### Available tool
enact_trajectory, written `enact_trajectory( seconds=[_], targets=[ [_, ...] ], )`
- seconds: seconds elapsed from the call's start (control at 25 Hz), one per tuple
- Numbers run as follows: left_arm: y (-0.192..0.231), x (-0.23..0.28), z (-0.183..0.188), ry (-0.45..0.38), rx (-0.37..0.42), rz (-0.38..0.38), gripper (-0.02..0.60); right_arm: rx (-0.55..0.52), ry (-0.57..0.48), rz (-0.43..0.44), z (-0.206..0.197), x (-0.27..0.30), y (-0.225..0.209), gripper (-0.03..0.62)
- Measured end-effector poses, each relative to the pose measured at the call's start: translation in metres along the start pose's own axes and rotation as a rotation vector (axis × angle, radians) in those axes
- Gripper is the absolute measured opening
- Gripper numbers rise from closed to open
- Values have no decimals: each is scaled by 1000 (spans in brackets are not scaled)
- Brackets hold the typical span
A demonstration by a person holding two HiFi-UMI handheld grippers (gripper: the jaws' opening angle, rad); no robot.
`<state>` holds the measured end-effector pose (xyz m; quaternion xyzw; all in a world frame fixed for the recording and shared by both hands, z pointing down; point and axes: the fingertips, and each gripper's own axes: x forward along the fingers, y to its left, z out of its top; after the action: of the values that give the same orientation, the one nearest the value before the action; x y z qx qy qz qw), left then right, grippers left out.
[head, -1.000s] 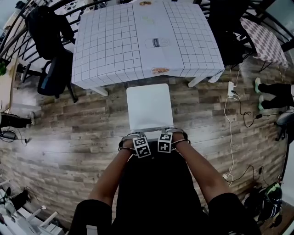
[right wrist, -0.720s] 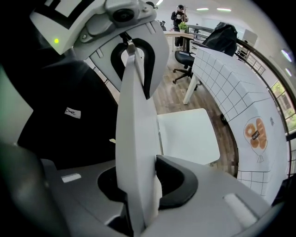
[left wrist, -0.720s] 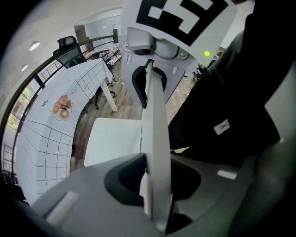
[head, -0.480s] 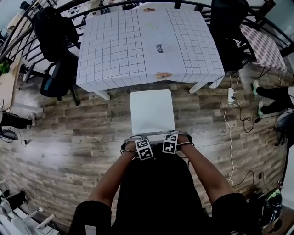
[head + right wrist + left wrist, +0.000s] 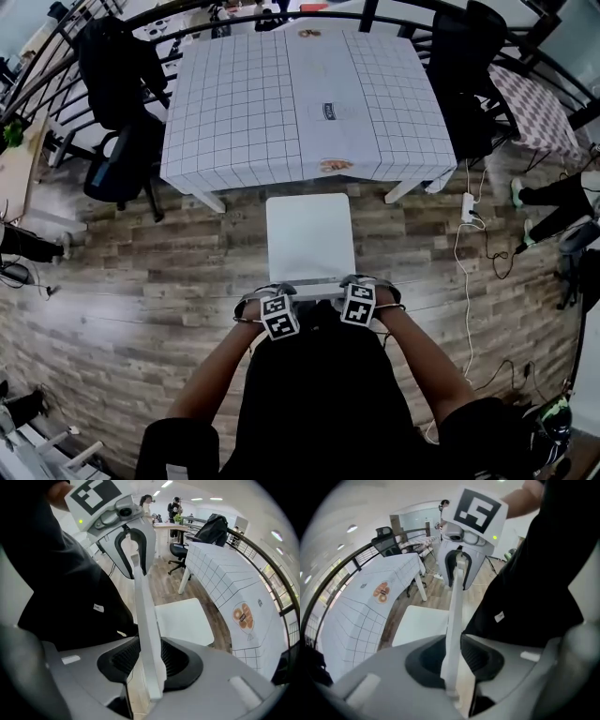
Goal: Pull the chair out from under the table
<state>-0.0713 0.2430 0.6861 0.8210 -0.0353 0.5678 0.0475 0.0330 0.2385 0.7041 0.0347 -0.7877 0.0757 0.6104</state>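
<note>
Jaws of left gripper [image 5: 270,296] and right gripper [image 5: 360,287], just opened, straddle the chair [image 5: 310,234] on plank floor [image 5: 141,281].

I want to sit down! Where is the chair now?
In the head view, the chair stands mid-frame on the wood floor, between the table's near edge and the person.

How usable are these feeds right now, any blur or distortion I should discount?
Head view: sharp and evenly lit, but fisheye bows the floor planks and the table edges. Left gripper view: dark vignetted corners; the chair back goes soft close up. Right gripper view: same vignette and near blur, while the table beyond looks crisp.
</note>
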Motion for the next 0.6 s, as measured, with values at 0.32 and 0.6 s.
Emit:
enact_trajectory(
  seconds=[0.32, 0.6],
  targets=[
    [1, -66, 34, -215, -333, 127, 100, 246, -307, -56, -2, -78, 4, 141],
    [61, -120, 55, -554, -447, 300, 100, 387, -676, -278, 49, -129, -40, 123]
  ],
)
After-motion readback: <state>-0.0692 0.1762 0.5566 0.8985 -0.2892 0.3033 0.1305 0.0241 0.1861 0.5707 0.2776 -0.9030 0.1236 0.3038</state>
